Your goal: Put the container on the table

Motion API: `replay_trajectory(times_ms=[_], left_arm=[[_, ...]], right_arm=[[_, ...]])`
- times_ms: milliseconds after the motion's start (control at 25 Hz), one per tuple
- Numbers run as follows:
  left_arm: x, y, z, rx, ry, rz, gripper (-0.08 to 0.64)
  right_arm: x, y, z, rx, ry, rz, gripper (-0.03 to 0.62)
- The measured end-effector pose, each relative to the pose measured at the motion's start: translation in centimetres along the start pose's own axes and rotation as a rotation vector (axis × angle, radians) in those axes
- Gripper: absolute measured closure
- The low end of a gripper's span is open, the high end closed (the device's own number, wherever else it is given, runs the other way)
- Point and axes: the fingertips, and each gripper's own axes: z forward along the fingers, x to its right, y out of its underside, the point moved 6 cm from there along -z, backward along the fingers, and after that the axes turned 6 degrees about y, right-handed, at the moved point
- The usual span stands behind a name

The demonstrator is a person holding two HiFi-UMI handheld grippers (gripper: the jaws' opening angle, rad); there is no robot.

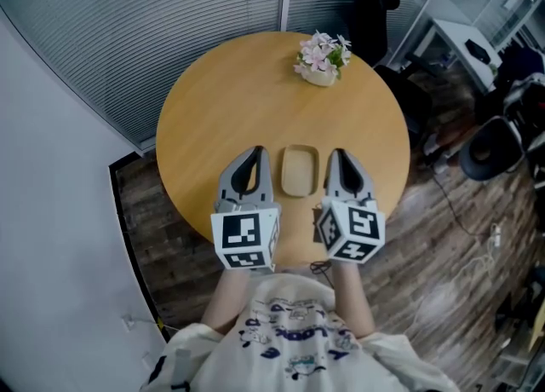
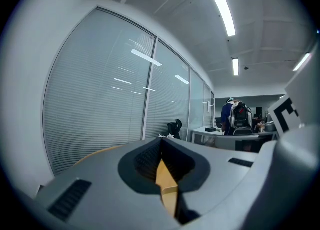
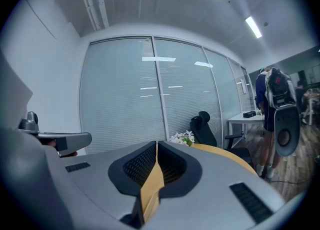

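A flat tan container [image 1: 299,170] with rounded corners lies on the round wooden table [image 1: 213,109] near its front edge. My left gripper [image 1: 255,153] hovers just left of it and my right gripper [image 1: 335,154] just right of it; neither touches it. Both are shut, jaws meeting at the tips with nothing between them. In the left gripper view the closed jaws [image 2: 161,140] point over the table toward the blinds. The right gripper view shows its closed jaws [image 3: 156,144] and, at the left edge, part of the other gripper. The container appears in neither gripper view.
A small pot of pink and white flowers [image 1: 321,58] stands at the table's far side. Behind it are glass walls with blinds and a black office chair [image 1: 375,7]. A white desk [image 1: 464,41] and another chair [image 1: 494,147] stand right. A person with a backpack [image 3: 272,99] stands far off.
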Motion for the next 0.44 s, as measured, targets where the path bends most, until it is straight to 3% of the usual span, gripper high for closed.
replay_trajectory(times_ms=[440], left_arm=[[-0.28,-0.26,-0.16,0.002,0.005,0.004,0.557]], right_arm=[[-0.07,-0.07,0.11,-0.002,0.004,-0.004,0.58]])
